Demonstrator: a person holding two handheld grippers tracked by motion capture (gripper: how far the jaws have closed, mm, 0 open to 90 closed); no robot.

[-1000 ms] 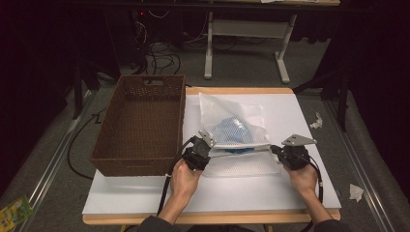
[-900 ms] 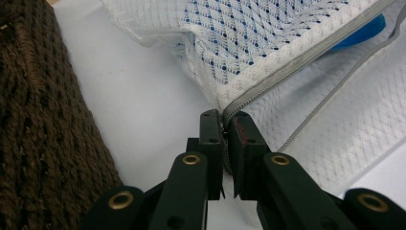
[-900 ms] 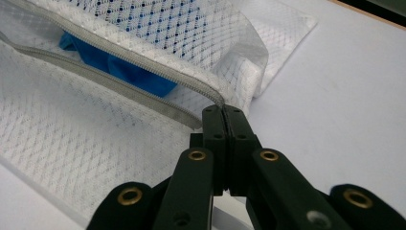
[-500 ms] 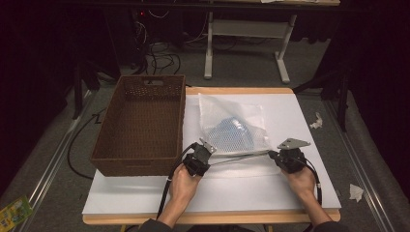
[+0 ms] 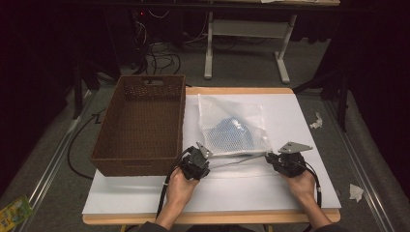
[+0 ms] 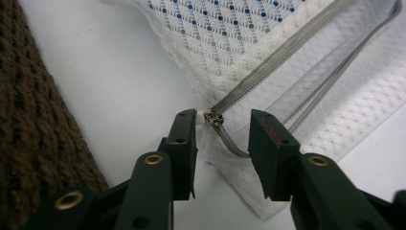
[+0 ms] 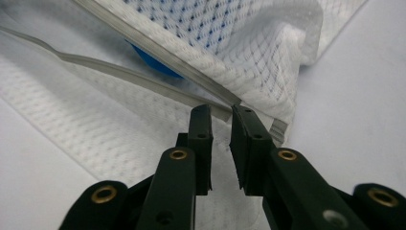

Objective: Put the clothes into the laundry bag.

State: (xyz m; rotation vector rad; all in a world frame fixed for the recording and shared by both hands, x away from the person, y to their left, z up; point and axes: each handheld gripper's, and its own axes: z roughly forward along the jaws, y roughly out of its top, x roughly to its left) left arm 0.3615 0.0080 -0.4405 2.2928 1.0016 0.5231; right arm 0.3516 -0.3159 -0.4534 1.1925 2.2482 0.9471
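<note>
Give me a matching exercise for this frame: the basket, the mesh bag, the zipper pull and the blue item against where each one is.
Things:
1. wicker basket
2. mesh bag
3. zipper pull
4. blue item

Places:
A. inside the mesh bag
B. between the left gripper's open fingers
C. at the table's left side
D. flat on the white table, right of the basket

Pairs: 1-C, 2-D, 3-B, 4-A

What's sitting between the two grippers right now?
In the high view, the mesh bag's open zipper edge spans from the left gripper to the right gripper; nothing else lies there.
</note>
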